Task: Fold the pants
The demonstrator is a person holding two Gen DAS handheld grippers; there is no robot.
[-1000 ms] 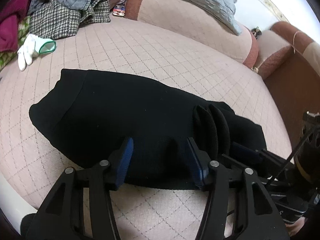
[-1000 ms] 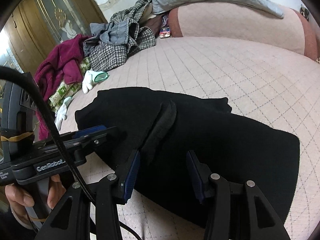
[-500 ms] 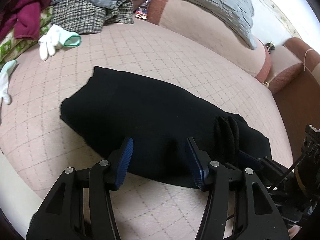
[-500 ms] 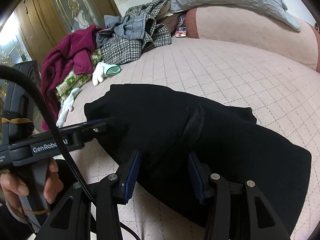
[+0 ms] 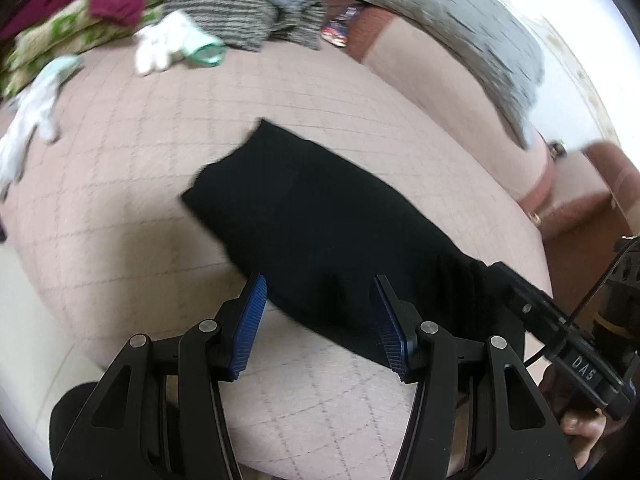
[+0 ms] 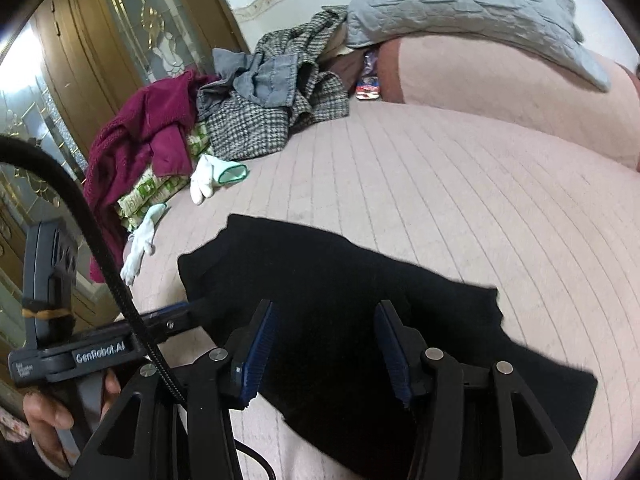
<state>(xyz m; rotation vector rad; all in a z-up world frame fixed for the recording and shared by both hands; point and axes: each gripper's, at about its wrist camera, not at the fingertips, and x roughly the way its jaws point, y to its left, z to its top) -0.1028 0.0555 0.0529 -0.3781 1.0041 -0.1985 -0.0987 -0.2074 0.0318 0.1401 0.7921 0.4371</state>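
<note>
The black pants [image 5: 320, 224] lie folded in a long flat bundle on the pink quilted bed [image 5: 132, 216]. My left gripper [image 5: 318, 320] is open and empty, held above the near edge of the pants. My right gripper [image 6: 324, 348] is open and empty, over the near part of the pants [image 6: 332, 276]. The right gripper's body shows at the right of the left wrist view [image 5: 560, 332], at the pants' right end. The left gripper shows at the left of the right wrist view [image 6: 160, 324], its tip at the pants' left end.
A pile of clothes [image 6: 248, 104] lies at the far left of the bed, with white gloves [image 6: 212, 176] beside it. A grey pillow [image 6: 460, 4] rests on the pink headboard cushion [image 6: 500, 92]. A wooden glass door [image 6: 96, 48] stands at left.
Both grippers have drawn back and up from the pants. The raised ridge of fabric near the middle has flattened. The pants now look smaller and farther away.
</note>
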